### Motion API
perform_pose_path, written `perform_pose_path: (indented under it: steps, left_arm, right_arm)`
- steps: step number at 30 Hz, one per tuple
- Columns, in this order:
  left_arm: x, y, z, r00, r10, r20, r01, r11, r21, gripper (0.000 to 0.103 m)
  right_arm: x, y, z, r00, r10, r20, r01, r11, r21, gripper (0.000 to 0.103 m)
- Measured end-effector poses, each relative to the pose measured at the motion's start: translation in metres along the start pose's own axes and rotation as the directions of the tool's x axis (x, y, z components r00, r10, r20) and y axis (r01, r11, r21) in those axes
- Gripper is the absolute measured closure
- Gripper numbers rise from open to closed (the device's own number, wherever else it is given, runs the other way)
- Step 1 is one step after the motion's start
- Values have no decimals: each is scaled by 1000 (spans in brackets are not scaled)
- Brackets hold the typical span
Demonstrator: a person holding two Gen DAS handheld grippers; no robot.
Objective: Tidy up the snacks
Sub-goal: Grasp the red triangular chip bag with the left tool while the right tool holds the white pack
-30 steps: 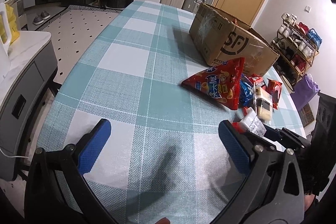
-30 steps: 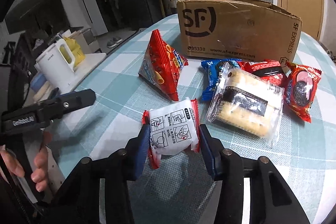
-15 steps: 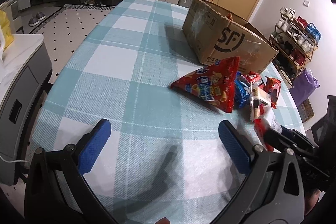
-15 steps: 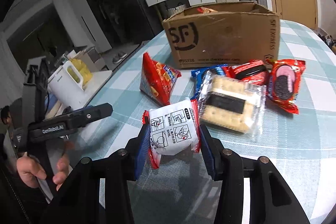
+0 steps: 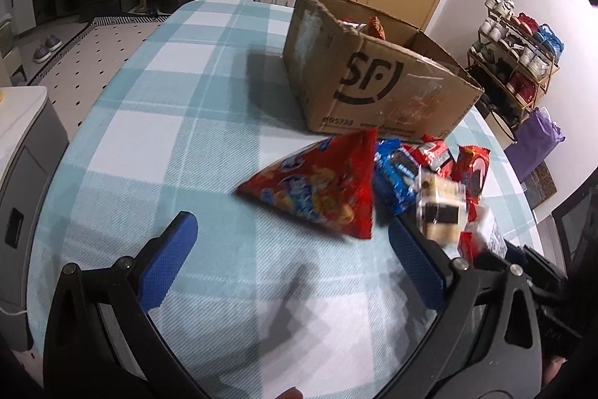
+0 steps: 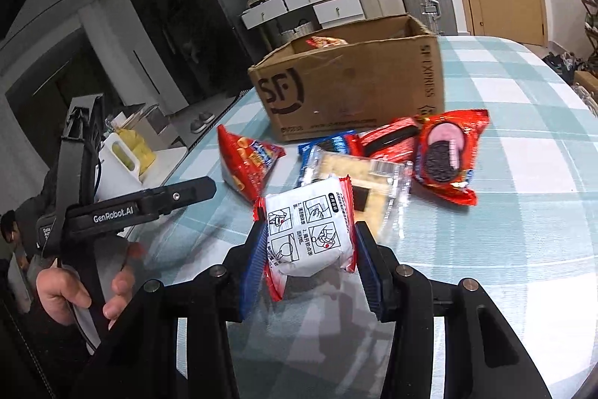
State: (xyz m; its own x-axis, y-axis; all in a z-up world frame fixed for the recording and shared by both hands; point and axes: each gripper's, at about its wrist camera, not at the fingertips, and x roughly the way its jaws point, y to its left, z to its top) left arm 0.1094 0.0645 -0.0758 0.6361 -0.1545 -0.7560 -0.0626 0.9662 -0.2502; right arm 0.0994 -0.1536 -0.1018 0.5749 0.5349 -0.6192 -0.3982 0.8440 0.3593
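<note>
My right tool [image 6: 309,242] is clenched on the white snack packet [image 6: 308,234], pads pressing both red-trimmed sides, packet lifted clear of the table [image 6: 523,197]. My left tool [image 5: 291,260] is released, jaws wide, nothing between them, over bare checked cloth.

Step in hand, as I judge it: carrying the packet to the cardboard box [image 6: 351,88], which sits at 12 o'clock from the right tool, open-topped, a packet or two already inside.

Loose snacks lie between: red triangular bag [image 6: 246,159] at 11 o'clock, cracker pack [image 6: 358,171] just behind the held packet, cookie packet [image 6: 446,156] at 1 o'clock.

Next move calls for height over the near wall before release.
</note>
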Motion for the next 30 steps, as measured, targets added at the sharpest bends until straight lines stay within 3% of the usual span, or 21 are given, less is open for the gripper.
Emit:
perform_pose_path:
  steps: [19, 24, 30]
  left_arm:
    - [62, -10, 27, 998, 41, -52, -42, 999, -20, 3]
    - [63, -7, 25, 999, -39, -33, 40, 999, 25, 43]
    - [59, 3, 23, 994, -106, -31, 106, 994, 6, 47]
  right_arm:
    - [2, -28, 1, 1000, -7, 10, 7, 999, 33, 57]
    - [3, -32, 0, 1000, -1, 10, 0, 999, 45, 57]
    - [3, -34, 1, 1000, 3, 15, -4, 998, 56, 57]
